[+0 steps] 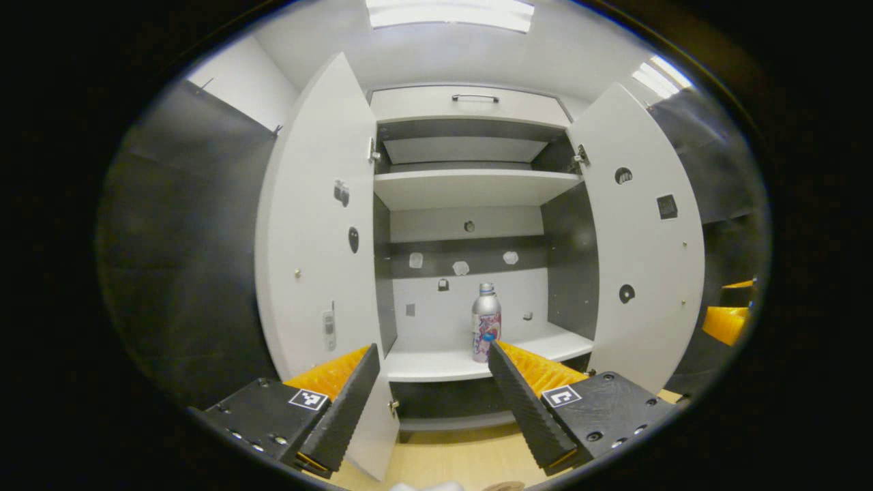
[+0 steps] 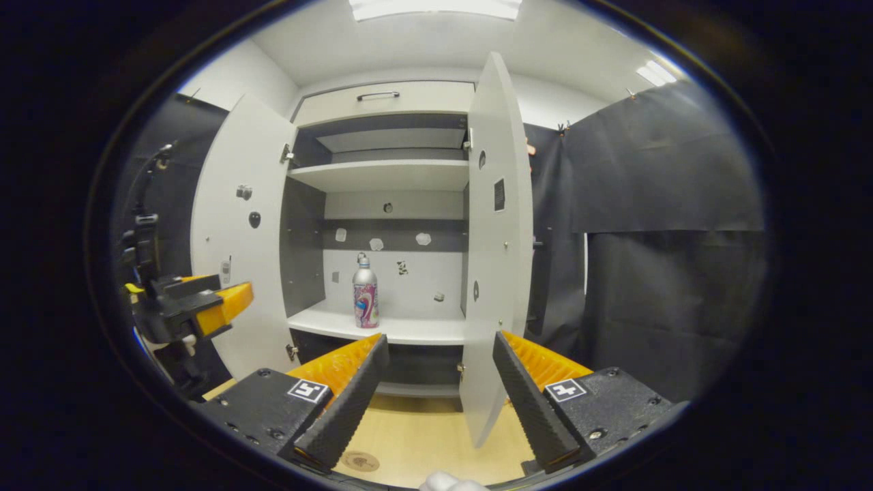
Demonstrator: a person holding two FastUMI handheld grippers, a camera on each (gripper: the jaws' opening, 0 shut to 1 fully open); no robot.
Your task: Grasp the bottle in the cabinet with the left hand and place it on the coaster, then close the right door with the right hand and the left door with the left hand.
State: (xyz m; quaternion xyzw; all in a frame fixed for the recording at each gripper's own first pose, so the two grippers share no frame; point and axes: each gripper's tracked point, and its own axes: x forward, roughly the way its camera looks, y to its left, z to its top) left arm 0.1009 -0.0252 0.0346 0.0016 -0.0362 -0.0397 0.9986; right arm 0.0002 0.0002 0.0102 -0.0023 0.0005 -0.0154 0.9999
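A silver bottle (image 1: 486, 322) with a pink and blue label stands upright on the lower shelf (image 1: 443, 365) of the open white cabinet; the right gripper view has the bottle (image 2: 365, 299) too. Both doors are swung wide: the left door (image 1: 314, 232) and the right door (image 1: 641, 232). My left gripper (image 1: 432, 409) is open, short of the shelf, holding nothing. My right gripper (image 2: 436, 402) is open too, with the right door's edge (image 2: 494, 259) standing between its fingers' line of sight. A round coaster (image 2: 360, 461) lies on the wooden table below. The left gripper (image 2: 204, 307) shows at the left.
An upper shelf (image 1: 470, 185) and a top drawer with a handle (image 1: 475, 98) sit above. Black cloth walls (image 2: 655, 273) flank the cabinet. The light wooden tabletop (image 2: 423, 436) runs in front of the cabinet base. The other gripper's orange part (image 1: 726, 322) shows at the far right.
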